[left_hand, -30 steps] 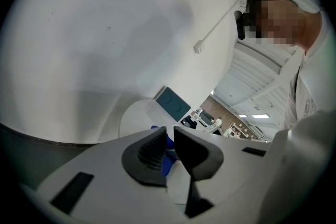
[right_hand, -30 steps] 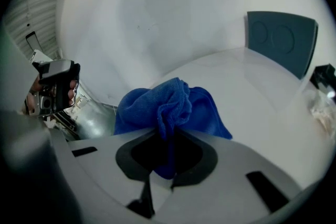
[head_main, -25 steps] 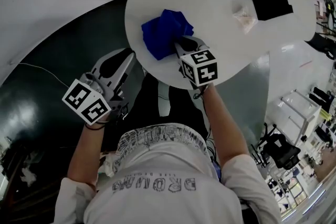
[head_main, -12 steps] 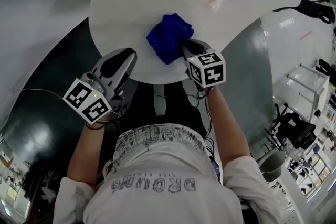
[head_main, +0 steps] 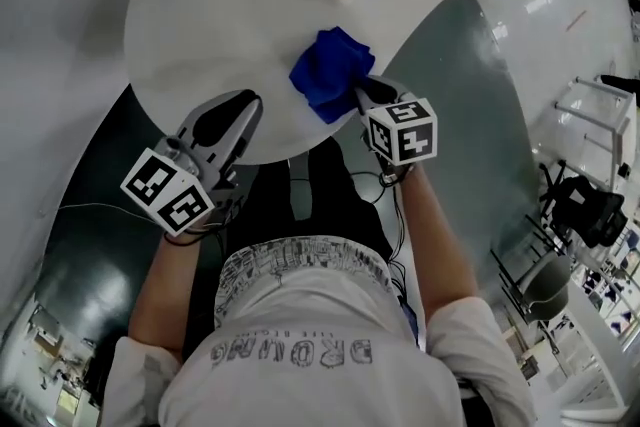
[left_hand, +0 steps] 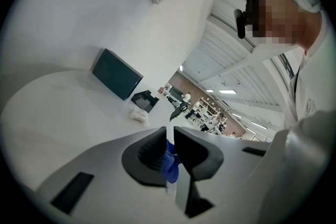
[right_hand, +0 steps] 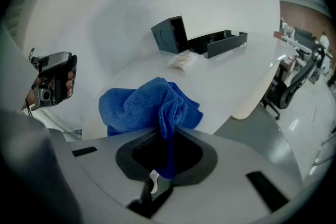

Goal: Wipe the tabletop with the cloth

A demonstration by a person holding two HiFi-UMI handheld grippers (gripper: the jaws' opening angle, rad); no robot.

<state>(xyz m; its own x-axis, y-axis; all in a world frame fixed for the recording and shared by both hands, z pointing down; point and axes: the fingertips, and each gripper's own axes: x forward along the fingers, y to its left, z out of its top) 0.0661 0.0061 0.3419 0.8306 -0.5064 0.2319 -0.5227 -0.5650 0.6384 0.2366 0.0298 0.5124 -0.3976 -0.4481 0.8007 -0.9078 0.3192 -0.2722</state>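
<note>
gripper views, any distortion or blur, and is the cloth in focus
Left gripper view: fisheye curve, dark corners, a mosaic patch over the person's face, far hall soft. Right gripper view: same curve and dark corners; the blue cloth is sharp, its nap visible, held in the right gripper.

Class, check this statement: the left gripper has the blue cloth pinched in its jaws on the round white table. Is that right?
No. It is the right gripper, not the left, that has the blue cloth pinched in its jaws on the round white table. The right gripper view shows this.
</note>
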